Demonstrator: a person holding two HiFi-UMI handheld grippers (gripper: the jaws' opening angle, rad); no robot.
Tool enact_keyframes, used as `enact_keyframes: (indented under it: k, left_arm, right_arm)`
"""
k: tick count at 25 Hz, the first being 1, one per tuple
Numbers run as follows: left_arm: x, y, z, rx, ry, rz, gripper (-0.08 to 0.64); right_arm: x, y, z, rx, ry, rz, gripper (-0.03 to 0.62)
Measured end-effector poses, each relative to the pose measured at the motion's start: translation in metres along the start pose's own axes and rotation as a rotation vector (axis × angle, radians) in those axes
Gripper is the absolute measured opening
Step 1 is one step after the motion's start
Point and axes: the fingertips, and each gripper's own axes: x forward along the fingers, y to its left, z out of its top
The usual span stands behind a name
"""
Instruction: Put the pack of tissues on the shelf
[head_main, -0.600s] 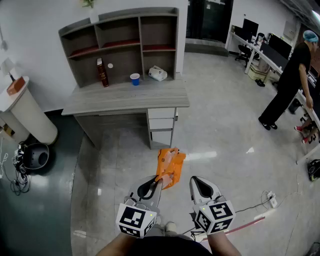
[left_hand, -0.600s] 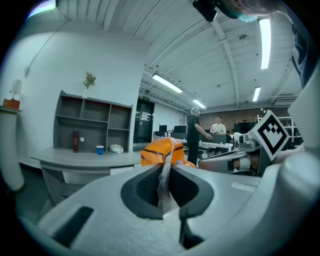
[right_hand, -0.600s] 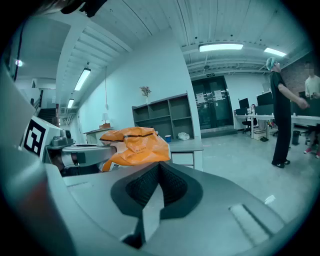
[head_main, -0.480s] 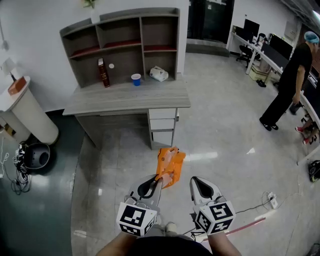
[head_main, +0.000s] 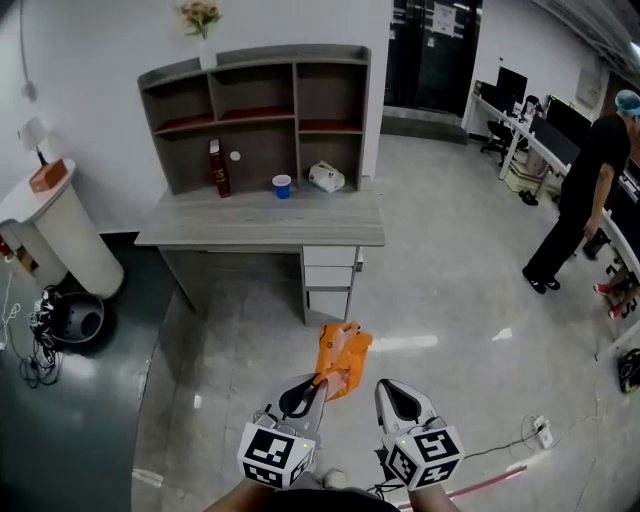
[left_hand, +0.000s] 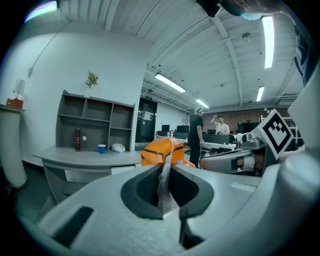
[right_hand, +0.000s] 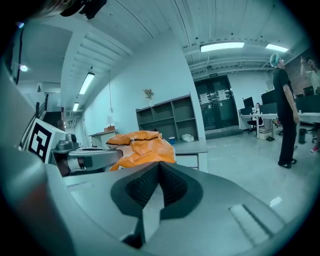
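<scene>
Orange tissue pack (head_main: 343, 350), crumpled, aloft

Orange pack of tissues (head_main: 341, 352) in the grey left claw (head_main: 321, 379). Right claw (head_main: 384, 385) is grey too, and both carry black-and-white square markers (head_main: 274, 455). A blue cup (head_main: 282, 186) stands on the grey table (head_main: 200, 226) far beyond.

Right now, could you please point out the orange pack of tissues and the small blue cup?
orange plastic pack of tissues (head_main: 343, 352): head view, middle of the pack.
small blue cup (head_main: 282, 186): head view, its side wall.
</scene>
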Motion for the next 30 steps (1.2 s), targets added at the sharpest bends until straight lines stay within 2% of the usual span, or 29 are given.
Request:
enact_keyframes:
  k: [10, 16, 30]
  left_arm:
    - [0.004, -0.005, -0.014, -0.007, 0.013, 0.052, 0.003]
    - [0.014, -0.001, -0.013, -0.003, 0.021, 0.067, 0.003]
    - [0.083, 0.052, 0.007, -0.018, -0.015, 0.038, 0.003]
  right_arm:
    - [0.005, -0.004, -0.008, -0.017, 0.009, 0.061, -0.002]
    - [0.01, -0.02, -0.007, -0.001, 0.008, 0.053, -0.002]
    - [0.08, -0.049, 0.021, -0.031, 0.014, 0.03, -0.002]
